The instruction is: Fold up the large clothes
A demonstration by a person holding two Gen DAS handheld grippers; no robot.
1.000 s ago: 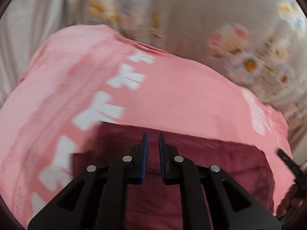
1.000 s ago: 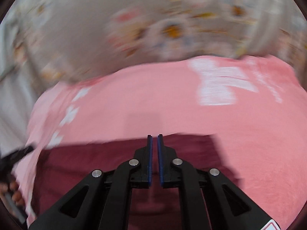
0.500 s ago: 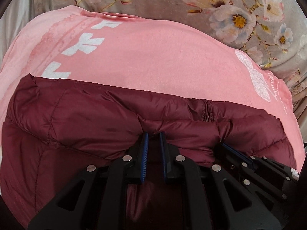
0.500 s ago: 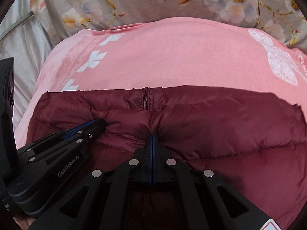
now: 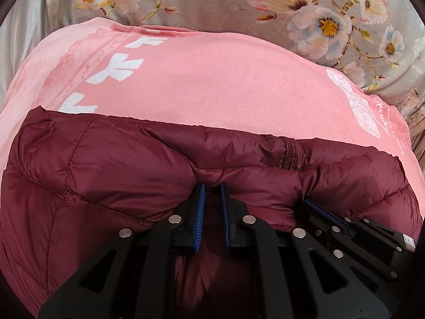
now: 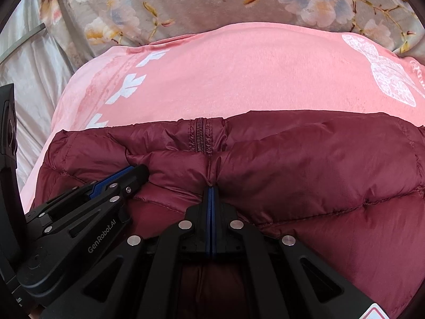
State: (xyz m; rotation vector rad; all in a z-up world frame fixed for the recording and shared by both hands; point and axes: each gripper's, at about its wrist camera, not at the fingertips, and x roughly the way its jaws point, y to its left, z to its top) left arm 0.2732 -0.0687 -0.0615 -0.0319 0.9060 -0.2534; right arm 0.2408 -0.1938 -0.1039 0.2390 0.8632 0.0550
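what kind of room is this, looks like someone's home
Probably a bedroom: the maroon puffer jacket lies on a pink blanket over floral bedding.

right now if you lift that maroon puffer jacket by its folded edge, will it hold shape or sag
The maroon puffer jacket would probably sag: its quilted panels bunch softly around the right gripper. The glossy shell looks slippery. It likely springs back puffy, since the fold stands rounded on the pink blanket.

a pink blanket (image 5: 225,85) with white leaf motifs and a white lace-like butterfly print lies spread over a grey floral bedcover (image 5: 212,2), whose pink, white and blue blossoms show along the top. pale satin fabric (image 6: 29,61) lies at far left.
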